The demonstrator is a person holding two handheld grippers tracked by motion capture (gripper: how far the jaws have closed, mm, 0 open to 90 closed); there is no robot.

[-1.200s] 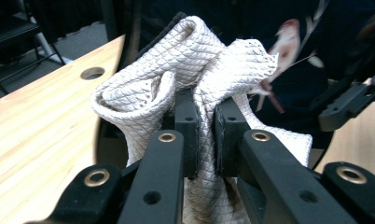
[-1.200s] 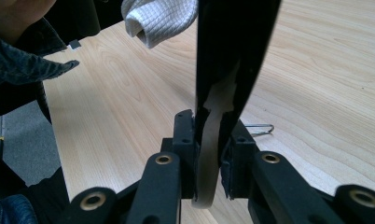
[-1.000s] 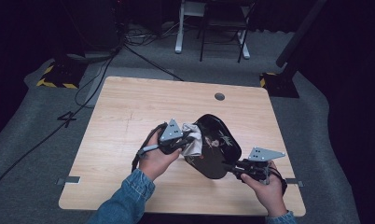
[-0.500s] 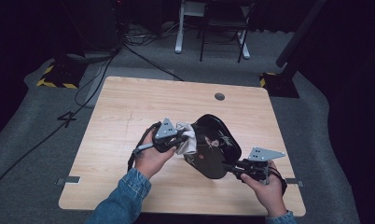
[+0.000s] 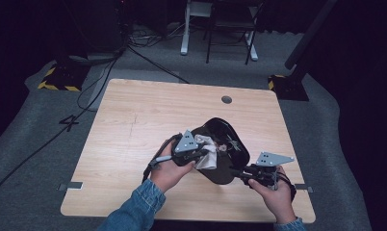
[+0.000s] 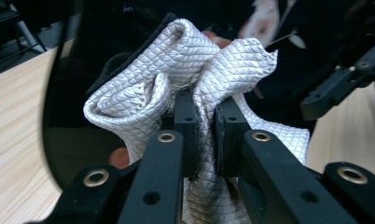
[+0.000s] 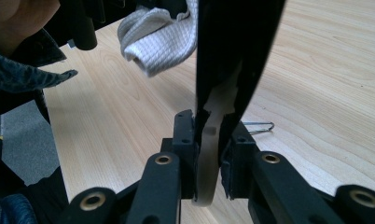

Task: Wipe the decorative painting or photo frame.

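— Grip check: what does each tool have?

— Left gripper (image 6: 204,135) is clenched on a bunched silvery cleaning cloth (image 6: 185,79), soft and light, pressed against the black plate (image 5: 220,149). Right gripper (image 7: 208,154) pinches that plate's pale rim, holding it tilted near the table's (image 5: 134,115) front right corner.

— Handling?

— Plate looks stiff, glossy, probably slippery and breakable; I'd keep hold at the rim. Cloth takes a pinch anywhere.
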